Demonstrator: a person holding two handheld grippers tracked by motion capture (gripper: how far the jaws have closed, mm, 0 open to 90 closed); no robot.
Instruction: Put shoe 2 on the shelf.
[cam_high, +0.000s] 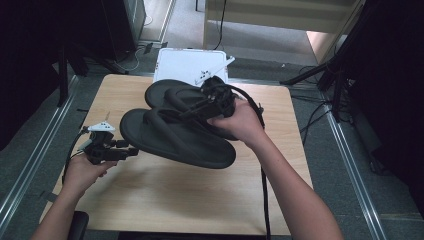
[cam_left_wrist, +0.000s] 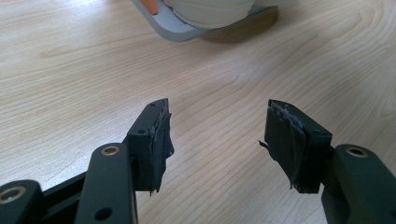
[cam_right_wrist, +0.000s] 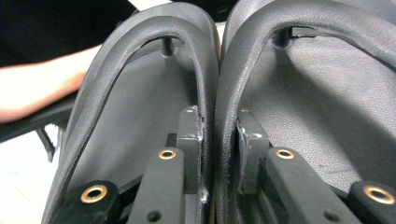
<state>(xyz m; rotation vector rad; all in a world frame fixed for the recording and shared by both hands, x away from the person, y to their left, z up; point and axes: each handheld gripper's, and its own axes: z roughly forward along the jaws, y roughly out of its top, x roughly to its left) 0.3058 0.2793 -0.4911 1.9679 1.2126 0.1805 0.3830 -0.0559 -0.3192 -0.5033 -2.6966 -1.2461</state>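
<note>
Two black flip-flops are held side by side over the wooden table (cam_high: 165, 200). The nearer flip-flop (cam_high: 175, 142) reaches toward the left and the farther flip-flop (cam_high: 167, 92) lies behind it. My right gripper (cam_high: 190, 112) is shut on their two inner straps, pinched together between its pads. In the right gripper view the left sandal's strap (cam_right_wrist: 208, 88) and the right sandal's strap (cam_right_wrist: 224, 88) are pressed between the right gripper (cam_right_wrist: 218, 140) jaws. My left gripper (cam_high: 131, 151) is held low at the table's left, open and empty; its jaws (cam_left_wrist: 217, 135) stand wide apart over bare wood.
A white box (cam_high: 185, 65) with a white tool on it stands at the table's far edge. In the left gripper view a grey-rimmed object (cam_left_wrist: 182, 30) with an orange spot and a pale rounded thing lies ahead. Dark stands and cables flank the table.
</note>
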